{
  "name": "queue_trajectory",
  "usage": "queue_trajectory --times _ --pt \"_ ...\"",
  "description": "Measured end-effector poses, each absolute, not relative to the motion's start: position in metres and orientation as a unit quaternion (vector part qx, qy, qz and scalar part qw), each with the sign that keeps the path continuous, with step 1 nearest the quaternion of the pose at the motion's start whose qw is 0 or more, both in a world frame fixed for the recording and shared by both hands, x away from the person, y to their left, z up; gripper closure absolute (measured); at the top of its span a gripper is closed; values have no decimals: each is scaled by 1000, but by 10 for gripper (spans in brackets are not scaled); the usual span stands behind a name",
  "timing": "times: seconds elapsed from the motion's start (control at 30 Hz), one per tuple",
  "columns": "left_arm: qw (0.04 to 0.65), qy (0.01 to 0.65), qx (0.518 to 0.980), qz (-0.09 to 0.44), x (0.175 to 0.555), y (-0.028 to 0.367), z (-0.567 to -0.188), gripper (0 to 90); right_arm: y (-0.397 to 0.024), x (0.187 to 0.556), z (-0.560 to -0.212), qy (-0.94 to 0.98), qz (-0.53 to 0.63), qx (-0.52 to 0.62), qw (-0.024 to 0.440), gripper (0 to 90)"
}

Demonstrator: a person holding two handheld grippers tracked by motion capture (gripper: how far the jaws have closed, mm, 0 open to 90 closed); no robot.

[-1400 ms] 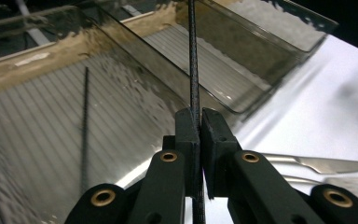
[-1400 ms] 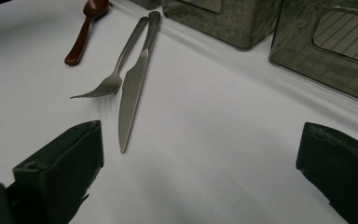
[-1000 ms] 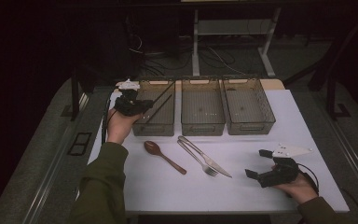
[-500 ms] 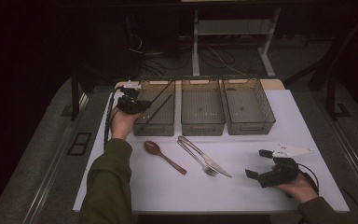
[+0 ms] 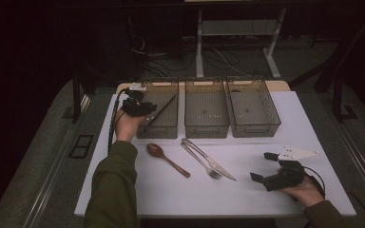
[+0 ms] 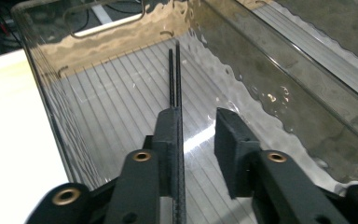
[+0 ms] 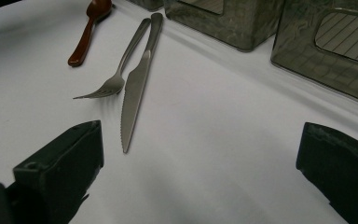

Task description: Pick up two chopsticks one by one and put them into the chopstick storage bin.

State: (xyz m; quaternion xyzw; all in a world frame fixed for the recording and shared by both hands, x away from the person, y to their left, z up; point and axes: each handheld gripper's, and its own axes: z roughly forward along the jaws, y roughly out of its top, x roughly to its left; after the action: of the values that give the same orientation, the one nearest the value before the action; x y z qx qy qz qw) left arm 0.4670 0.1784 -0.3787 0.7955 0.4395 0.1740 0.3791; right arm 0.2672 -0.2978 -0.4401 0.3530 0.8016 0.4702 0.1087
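Black chopsticks (image 6: 174, 79) loose between left tongs (image 6: 200, 140), seemingly.

Open tabletop (image 5: 275, 142) between cutlery and bins (image 5: 206, 114).

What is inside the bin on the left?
Inside the left bin lies a pair of black chopsticks, between the left claw jaws, which have just been opening. Their near ends are hidden behind one jaw.
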Motion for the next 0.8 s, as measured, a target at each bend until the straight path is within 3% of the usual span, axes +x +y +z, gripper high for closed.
queue_trajectory --times 0.33,0.8 --pt "407 419 794 167 456 182 -364 482 -298 267 -440 802 469 354 109 1" --pt "436 386 797 159 420 174 -336 302 -297 267 -440 803 467 354 110 2"
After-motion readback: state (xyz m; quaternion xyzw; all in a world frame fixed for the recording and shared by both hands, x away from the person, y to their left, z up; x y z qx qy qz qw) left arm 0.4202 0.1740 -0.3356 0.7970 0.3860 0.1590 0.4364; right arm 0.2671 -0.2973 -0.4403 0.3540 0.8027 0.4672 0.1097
